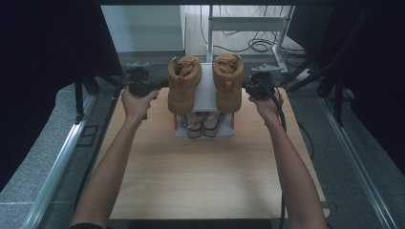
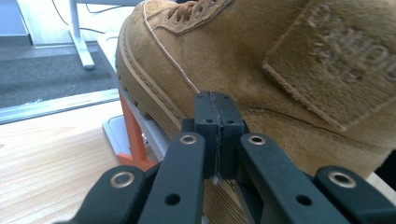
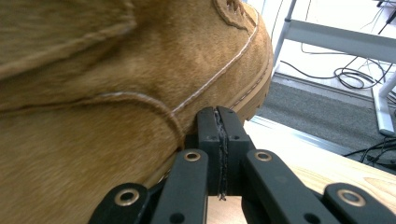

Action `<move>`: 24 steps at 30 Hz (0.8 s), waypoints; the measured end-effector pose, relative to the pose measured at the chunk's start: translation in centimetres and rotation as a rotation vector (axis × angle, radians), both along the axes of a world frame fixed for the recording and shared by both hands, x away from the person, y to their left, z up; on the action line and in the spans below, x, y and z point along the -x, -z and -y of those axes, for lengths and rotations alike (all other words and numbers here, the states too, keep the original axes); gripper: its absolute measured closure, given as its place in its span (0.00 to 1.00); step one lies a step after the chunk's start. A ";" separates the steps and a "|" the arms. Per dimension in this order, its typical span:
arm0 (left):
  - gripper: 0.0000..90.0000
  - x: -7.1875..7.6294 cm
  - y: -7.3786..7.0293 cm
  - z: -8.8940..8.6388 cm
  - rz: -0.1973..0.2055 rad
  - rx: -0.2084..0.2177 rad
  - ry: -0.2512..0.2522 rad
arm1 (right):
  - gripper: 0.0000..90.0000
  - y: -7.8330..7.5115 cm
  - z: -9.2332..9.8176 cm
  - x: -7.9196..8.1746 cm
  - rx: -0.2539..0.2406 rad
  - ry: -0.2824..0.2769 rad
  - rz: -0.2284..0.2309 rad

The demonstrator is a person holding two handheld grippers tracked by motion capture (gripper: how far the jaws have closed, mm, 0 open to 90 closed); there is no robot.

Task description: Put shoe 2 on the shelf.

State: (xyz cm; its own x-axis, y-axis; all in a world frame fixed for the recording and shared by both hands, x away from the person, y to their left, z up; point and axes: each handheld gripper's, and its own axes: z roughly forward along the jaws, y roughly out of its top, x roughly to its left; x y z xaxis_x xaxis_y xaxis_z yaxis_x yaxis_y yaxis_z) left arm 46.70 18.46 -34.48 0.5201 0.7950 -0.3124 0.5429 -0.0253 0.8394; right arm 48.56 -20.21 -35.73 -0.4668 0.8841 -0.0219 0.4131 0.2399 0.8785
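- The person is holding 2 claws at a small shoe rack [image 1: 204, 90] at the far middle of the wooden table [image 1: 200, 176], one on each side of a pair of tan suede boots.
- The left boot [image 1: 183, 83] and the right boot [image 1: 228, 81] are standing upright on the rack's grey top shelf, toes toward the person, set apart with bare shelf between them.
- The left claw [image 2: 215, 122] is fully closed, its 2 black jaws pressed flat together with nothing between them; its tip is sitting right at the left boot's outer side, just above the sole, and contact cannot be told.
- The right claw [image 3: 218, 135] is likewise closed and empty, its tip sitting close against the outer side of the right boot near the stitched seam.
- Judging from this, the boots are already sitting on the shelf, and what is probably left is nudging them inward or straightening them; neither boot is being gripped.
- A pair of sandals [image 1: 203, 124] is lying on the rack's lower level, under the front edge of the shelf.
- The rack's orange leg [image 2: 133, 140] is standing below the left boot's sole, close to the left claw's path.
- Beyond the table, a white metal frame [image 1: 248, 24] and loose cables [image 1: 260, 45] are lying on the floor, well clear of the work.
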 end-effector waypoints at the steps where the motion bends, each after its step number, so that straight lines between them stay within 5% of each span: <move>1: 1.00 -0.1 0.1 0.0 -0.001 0.002 0.000 | 0.99 0.0 0.0 -0.1 0.002 0.002 0.000; 24: 1.00 -1.0 0.4 3.5 0.003 -0.027 0.015 | 0.99 0.2 -1.8 -0.3 0.009 -0.006 0.021</move>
